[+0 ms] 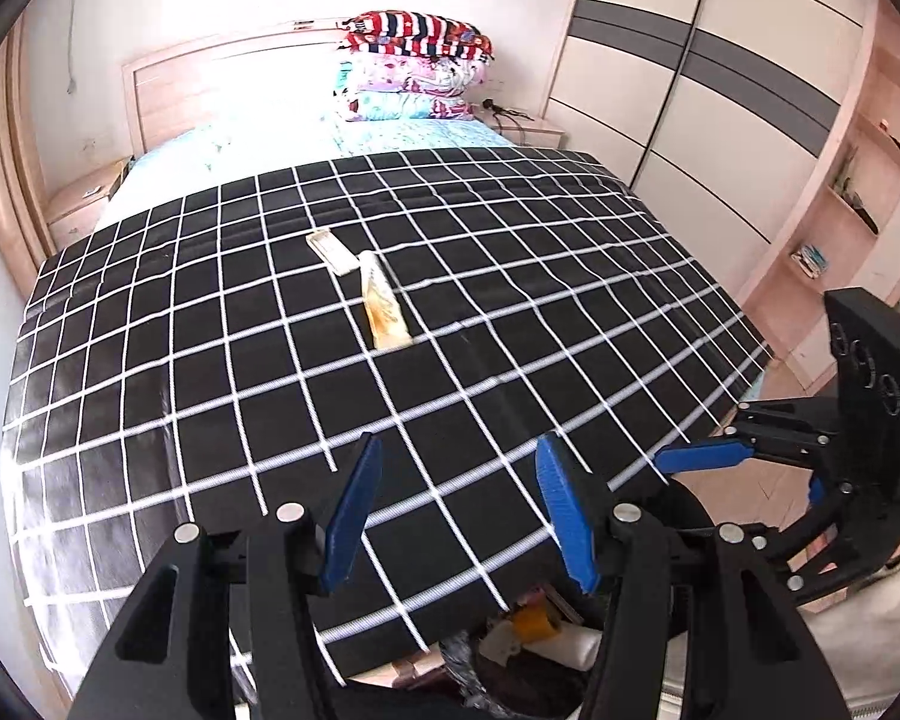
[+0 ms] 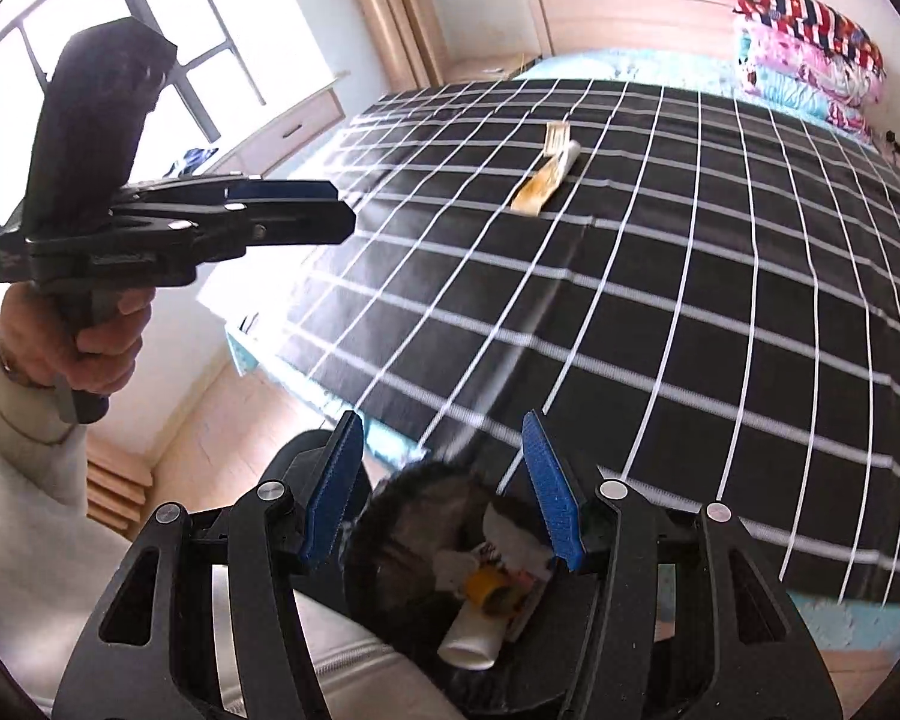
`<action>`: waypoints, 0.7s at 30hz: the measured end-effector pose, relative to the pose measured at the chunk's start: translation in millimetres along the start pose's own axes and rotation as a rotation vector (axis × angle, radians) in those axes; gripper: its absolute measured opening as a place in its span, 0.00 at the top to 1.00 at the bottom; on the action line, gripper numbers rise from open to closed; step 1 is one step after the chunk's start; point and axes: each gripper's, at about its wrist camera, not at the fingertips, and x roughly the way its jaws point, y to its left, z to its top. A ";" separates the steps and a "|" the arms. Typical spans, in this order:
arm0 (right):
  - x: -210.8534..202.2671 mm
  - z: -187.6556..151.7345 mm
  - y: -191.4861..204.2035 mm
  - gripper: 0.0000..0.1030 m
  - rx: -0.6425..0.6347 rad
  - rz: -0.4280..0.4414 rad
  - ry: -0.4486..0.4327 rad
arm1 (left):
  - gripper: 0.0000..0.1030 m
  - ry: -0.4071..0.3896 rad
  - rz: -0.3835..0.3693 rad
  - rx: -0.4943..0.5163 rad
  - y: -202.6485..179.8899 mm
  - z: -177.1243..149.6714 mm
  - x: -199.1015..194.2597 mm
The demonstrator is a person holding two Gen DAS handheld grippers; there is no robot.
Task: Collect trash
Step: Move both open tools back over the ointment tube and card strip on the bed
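Collecting partly done: bin (image 2: 426, 576) at the bed's foot holds several scraps. Two wrappers (image 1: 384, 306) left mid-bed (image 1: 510, 300), touching. Left gripper (image 1: 459, 510) and right gripper (image 2: 444, 486) both empty, jaws apart, near bin.

Black grid cloth, blue pads, pastel bedding

A black cover (image 1: 390, 420) crossed by white grid lines is lying over a pale turquoise bed sheet (image 1: 390, 135); a yellow-orange wrapper (image 1: 383, 306) and a cream packet (image 1: 332, 251) are sitting on it, folded quilts (image 1: 414, 66) are showing red-white-navy stripes over pink and turquoise florals, and each black hand-held gripper (image 1: 459, 510) (image 2: 444, 483) is wearing blue pads (image 1: 354, 516).
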 end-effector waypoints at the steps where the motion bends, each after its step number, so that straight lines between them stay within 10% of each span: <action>1: -1.8 2.3 -2.1 0.47 -0.001 -0.002 -0.004 | 0.50 0.000 0.001 -0.002 4.0 2.7 1.4; 21: 47.0 105.3 -36.2 0.47 0.009 -0.040 -0.058 | 0.50 0.016 0.027 -0.094 81.7 65.3 54.4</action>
